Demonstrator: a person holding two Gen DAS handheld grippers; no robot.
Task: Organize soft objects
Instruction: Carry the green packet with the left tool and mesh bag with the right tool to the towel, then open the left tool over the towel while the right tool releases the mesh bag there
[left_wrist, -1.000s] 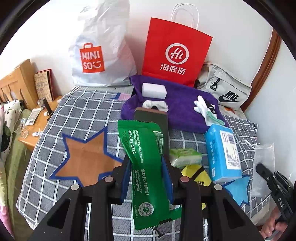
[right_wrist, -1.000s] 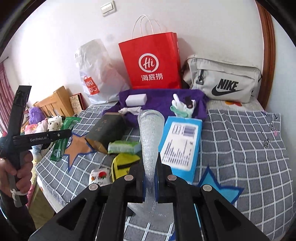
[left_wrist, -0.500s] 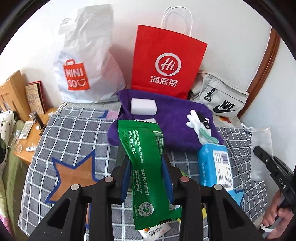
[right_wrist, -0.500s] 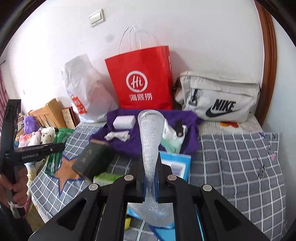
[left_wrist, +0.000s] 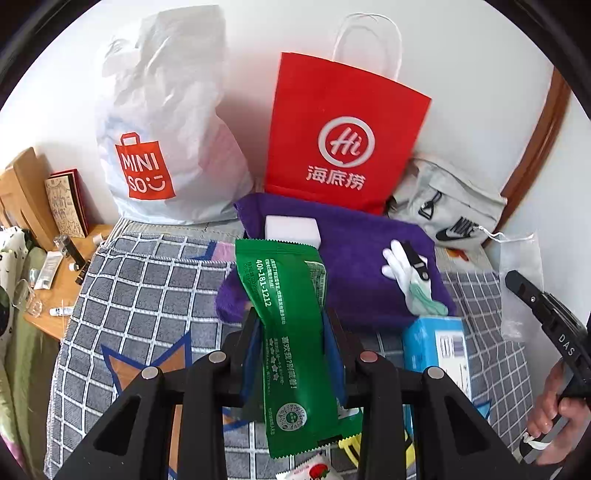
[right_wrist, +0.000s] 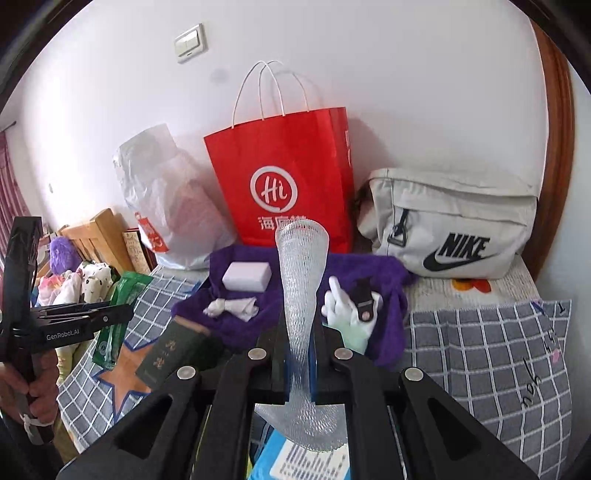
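the left gripper (left_wrist: 291, 332) pinched a green packet (left_wrist: 288, 332) in its jaws; the right gripper (right_wrist: 299, 354) pinched a clear net sleeve (right_wrist: 301, 280).

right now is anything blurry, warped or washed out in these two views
Left wrist view: sharp; fisheye bends the door frame and blackens the corners; the white plastic bag looks slightly washed out. Right wrist view: equally warped, even daylight, clear mesh sleeve crisp.

A green packet (left_wrist: 291, 343) with white print; a clear white mesh sleeve (right_wrist: 301, 295). Far back, a red paper bag (left_wrist: 340, 136) with white logo. The towel (left_wrist: 354, 266) is purple, the bed cover (left_wrist: 147, 280) grey with white checks and blue-edged brown stars.
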